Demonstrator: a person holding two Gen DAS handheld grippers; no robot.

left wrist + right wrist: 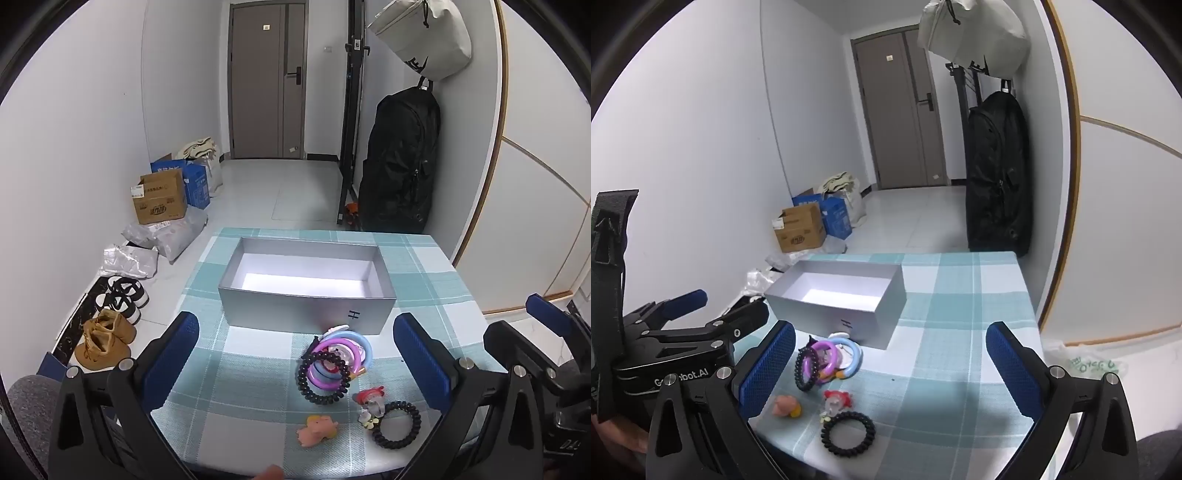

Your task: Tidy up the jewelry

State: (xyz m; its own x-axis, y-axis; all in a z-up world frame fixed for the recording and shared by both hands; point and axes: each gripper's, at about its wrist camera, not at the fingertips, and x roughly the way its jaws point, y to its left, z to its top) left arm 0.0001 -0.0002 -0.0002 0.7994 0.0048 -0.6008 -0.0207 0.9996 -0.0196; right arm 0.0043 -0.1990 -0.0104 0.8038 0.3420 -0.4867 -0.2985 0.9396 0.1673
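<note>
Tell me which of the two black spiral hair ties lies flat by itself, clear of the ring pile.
The black spiral hair tie nearest the table's front edge, beside the red charm. The other black coil leans into the pile of coloured rings before the box.

The small charms beside the black coil ring are too tiny to identify. The bench near edge is cut off, and the box's mark is unreadable.
</note>
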